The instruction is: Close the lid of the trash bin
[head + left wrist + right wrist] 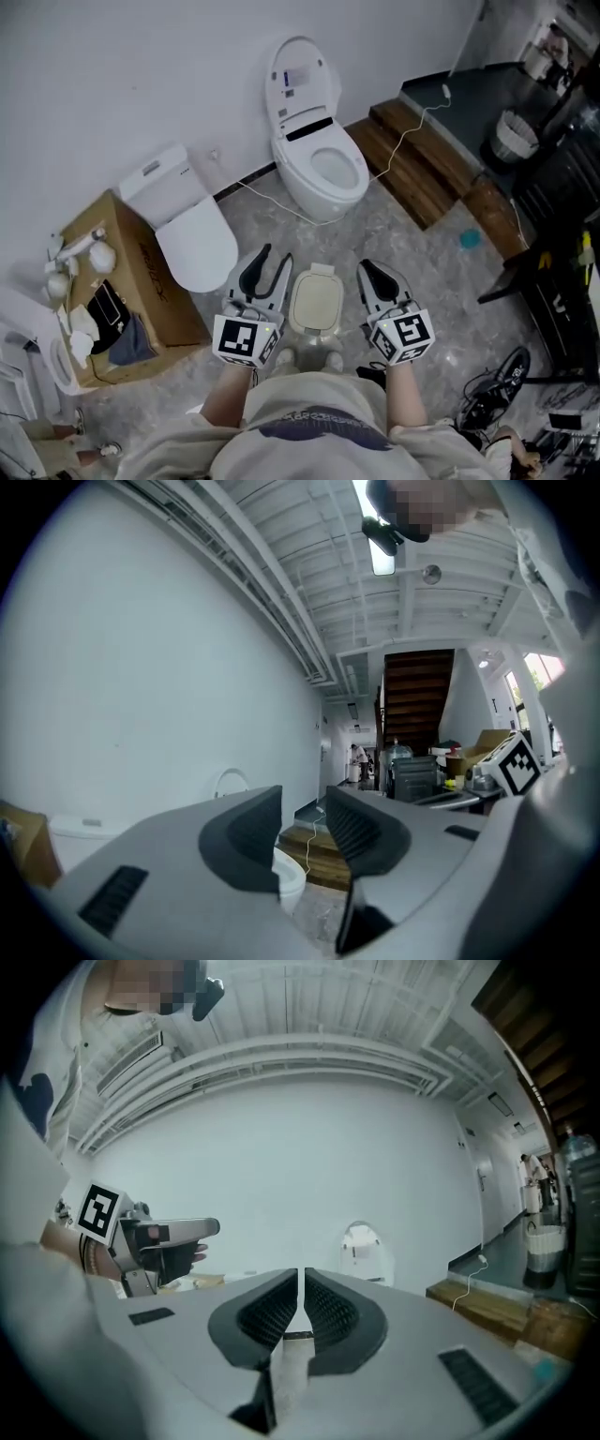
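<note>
Small cream trash bin (pixel 315 302) stands on the grey stone floor just ahead of the person's feet, lid lying flat on top, flanked by both grippers and touched by neither. Left gripper (pixel 277 256) held level, jaws parted with nothing between them; right gripper (pixel 367 271) clenched to a thin slit, empty. Beyond, against the wall: an open white toilet (pixel 317 150), a closed one (pixel 187 230) beside a cardboard box (pixel 141 272).
</note>
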Available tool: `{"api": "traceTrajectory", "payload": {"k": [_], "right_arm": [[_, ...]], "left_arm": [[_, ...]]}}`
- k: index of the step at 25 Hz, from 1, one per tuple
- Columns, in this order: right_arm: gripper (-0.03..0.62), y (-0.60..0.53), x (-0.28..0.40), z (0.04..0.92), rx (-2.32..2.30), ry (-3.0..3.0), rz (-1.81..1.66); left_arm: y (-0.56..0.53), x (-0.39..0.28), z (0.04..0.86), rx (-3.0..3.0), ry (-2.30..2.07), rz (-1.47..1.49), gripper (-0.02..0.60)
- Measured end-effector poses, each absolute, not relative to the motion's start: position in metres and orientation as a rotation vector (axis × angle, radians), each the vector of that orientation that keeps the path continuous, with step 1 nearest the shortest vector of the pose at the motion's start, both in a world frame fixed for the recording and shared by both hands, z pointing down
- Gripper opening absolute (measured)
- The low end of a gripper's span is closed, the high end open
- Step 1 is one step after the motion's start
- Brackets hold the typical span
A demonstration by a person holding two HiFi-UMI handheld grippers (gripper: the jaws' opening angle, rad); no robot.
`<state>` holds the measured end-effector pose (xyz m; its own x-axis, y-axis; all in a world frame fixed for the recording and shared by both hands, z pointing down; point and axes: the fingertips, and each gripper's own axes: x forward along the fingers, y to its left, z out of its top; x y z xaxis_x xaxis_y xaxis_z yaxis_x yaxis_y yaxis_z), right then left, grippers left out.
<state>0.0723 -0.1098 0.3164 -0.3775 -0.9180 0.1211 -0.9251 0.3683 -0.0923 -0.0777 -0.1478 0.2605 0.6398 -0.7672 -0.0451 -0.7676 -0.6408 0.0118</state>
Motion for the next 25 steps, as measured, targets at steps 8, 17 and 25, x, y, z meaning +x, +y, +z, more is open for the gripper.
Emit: {"api": "traceTrajectory", "payload": {"k": [8,17,25], "right_arm": [[0.009,-0.090,0.070,0.312,1.796,-2.552,0.210],[0.009,-0.089,0.071,0.286,1.941,-2.500,0.015],[0.009,-0.088,0.079,0.265,2.031,-2.475,-0.059]], "left_arm": [[-0.134,-0.075,0.247,-2.830,1.287,0.122,-0.002],[-0.131,-0.061,0.227,-2.761,1.270,0.165,-0.003],[-0.133,-0.069,0.215,-2.729,1.284,0.205,-0.003]]}}
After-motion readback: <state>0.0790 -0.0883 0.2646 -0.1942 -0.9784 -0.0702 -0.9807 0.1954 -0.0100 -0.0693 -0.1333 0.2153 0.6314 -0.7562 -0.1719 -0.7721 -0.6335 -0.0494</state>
